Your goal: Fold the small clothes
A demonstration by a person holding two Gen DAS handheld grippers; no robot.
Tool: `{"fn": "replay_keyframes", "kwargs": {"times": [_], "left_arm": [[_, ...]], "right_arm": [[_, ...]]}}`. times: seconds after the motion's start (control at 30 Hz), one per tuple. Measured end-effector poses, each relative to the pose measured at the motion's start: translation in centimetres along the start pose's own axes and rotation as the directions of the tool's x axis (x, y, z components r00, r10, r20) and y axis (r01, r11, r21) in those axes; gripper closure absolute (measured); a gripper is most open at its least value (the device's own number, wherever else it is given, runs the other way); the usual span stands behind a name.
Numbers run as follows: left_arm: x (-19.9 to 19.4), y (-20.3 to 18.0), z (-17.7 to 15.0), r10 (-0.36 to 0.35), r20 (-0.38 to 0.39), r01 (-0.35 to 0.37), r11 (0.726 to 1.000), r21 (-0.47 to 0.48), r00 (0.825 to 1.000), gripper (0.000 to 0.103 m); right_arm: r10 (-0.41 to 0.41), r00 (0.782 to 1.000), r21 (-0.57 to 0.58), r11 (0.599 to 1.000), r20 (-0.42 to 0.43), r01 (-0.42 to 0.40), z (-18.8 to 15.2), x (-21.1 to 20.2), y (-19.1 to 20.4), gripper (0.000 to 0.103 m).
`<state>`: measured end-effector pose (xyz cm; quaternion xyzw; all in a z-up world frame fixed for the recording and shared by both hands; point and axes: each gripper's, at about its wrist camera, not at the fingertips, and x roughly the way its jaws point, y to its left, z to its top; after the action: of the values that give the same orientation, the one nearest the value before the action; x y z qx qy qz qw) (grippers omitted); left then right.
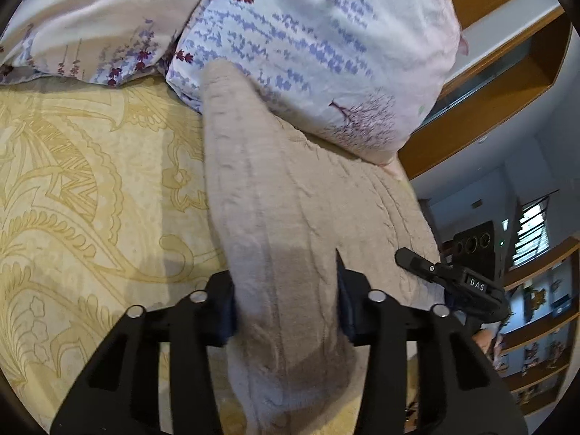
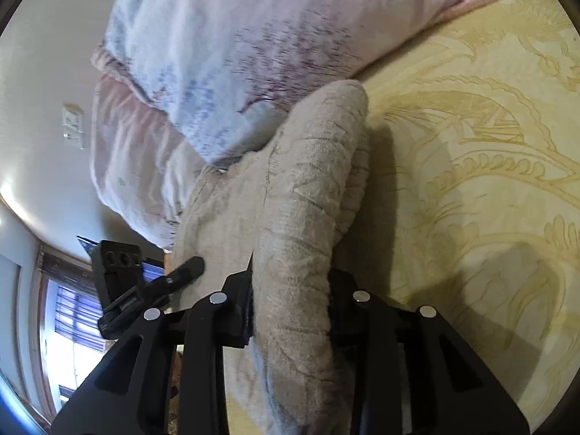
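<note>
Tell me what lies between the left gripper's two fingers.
A fold of the beige garment, pinched by the left gripper; the left wrist view shows it.

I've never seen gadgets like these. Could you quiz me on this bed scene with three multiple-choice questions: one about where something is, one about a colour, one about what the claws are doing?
1. Where does the far end of the beige cloth lie?
A. against the flowered pillow
B. on the floor
C. on a shelf

2. What colour is the patterned bedsheet?
A. dark green
B. pale yellow
C. red

3. What are the two claws doing?
A. both hang open over the sheet
B. one holds a pillow
C. each is shut on the cloth

Answers:
1 A: the cloth's tip touches the flowered pillow.
2 B: the sheet is pale yellow with darker gold swirls.
3 C: the left claw and the right claw each have a bunch of cloth pinched between their fingers.
</note>
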<state>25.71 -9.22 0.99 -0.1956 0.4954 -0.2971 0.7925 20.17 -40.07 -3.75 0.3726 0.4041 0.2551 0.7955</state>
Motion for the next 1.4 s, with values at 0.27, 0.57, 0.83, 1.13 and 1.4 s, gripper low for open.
{"fn": "replay_keyframes", "kwargs": {"times": [0.27,0.57,0.83,1.13,1.4], "left_arm": [[-5.4,1.9,-2.3,-0.001,0.009,0.001,1.0,0.03,1.0,0.064],[-13.7,9.1,-1.1,0.063,0.103,-0.054,0.995,-0.089,0.993,0.062],[-13.0,14.9,-1.5,0.083,0.098,-0.058,0.97,-0.235,0.992,0.048],[-17.8,8.1,-3.1,0.196,0.27,-0.208,0.978,0.017,0.943,0.034],[-15.5,4.0,-4.2,0.218,0.254,-0.266,0.948,0.173,0.942,0.031]], "right_arm": [[0.009,1.0,-0.141,0.99,-0.003,-0.009,-2.4,1.2,6.8,0.074],[0.007,1.0,-0.339,0.941,0.015,-0.002,-3.7,8.2,12.6,0.074],[-0.066,0.996,-0.185,0.981,-0.065,0.053,-2.9,11.2,9.0,0.063],[-0.058,0.998,-0.156,0.986,0.033,0.062,-1.1,8.1,9.0,0.059],[-0.07,0.982,-0.351,0.927,0.174,0.129,-1.9,8.0,12.5,0.094]]}}
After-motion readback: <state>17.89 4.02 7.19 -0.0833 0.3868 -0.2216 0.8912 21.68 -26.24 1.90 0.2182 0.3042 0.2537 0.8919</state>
